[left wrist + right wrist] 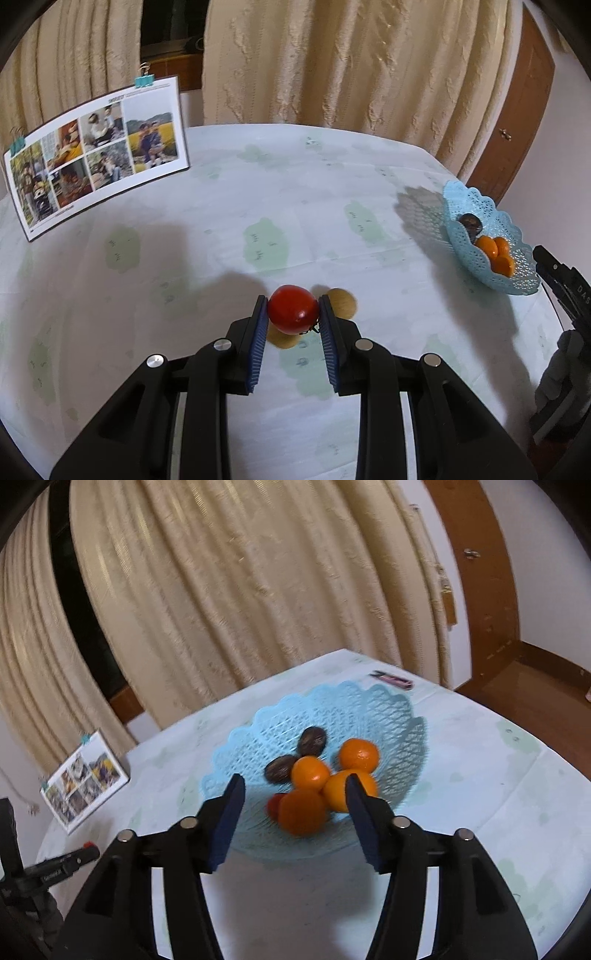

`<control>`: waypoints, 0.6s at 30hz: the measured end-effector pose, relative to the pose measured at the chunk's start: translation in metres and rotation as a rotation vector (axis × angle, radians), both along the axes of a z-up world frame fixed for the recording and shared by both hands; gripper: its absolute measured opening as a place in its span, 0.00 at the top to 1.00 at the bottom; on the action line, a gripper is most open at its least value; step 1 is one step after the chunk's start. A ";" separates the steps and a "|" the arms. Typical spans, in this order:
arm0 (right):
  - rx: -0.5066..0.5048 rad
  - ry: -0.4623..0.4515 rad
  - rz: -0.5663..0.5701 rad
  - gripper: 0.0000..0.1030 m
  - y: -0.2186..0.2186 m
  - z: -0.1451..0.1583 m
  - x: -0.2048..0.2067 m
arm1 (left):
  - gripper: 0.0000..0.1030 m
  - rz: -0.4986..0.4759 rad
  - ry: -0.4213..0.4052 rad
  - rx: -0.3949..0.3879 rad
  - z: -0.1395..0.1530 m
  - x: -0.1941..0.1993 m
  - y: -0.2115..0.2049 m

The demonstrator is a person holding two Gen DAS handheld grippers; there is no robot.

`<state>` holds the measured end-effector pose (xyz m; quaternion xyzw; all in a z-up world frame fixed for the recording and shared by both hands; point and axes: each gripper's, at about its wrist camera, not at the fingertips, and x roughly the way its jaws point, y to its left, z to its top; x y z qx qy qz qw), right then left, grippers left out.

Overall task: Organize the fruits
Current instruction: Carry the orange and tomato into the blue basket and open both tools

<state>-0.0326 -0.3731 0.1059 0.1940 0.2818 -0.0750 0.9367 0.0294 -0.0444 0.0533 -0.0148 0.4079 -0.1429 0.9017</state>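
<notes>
My left gripper (292, 308) is shut on a red tomato (291, 308), just above the tablecloth. Two tan round fruits lie there, one (342, 302) right of the tomato, one (281, 338) under it. The blue lace basket (517, 273) stands at the right table edge with oranges (495, 251) and a dark fruit (470, 221). In the right wrist view my right gripper (295, 790) is open and empty over the basket (332, 709), which holds several oranges (310, 773), two dark fruits (312, 740) and a small red fruit (272, 805).
A photo board (96, 147) stands at the back left of the table, also in the right wrist view (85, 782). A small pink and black object (393, 680) lies behind the basket. Curtains hang behind the table. The right gripper's body (565, 295) shows at the right edge.
</notes>
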 end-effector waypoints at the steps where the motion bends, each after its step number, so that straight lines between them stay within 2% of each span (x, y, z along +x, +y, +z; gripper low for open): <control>1: -0.007 -0.005 -0.023 0.43 -0.004 -0.001 -0.003 | 0.73 -0.008 -0.002 0.001 0.001 0.001 -0.005; 8: -0.058 -0.048 -0.148 0.43 -0.015 -0.006 -0.023 | 0.73 -0.091 -0.014 0.003 0.009 0.004 -0.050; 18: -0.045 -0.080 -0.207 0.43 -0.021 -0.007 -0.033 | 0.73 -0.235 -0.033 -0.012 0.020 0.012 -0.131</control>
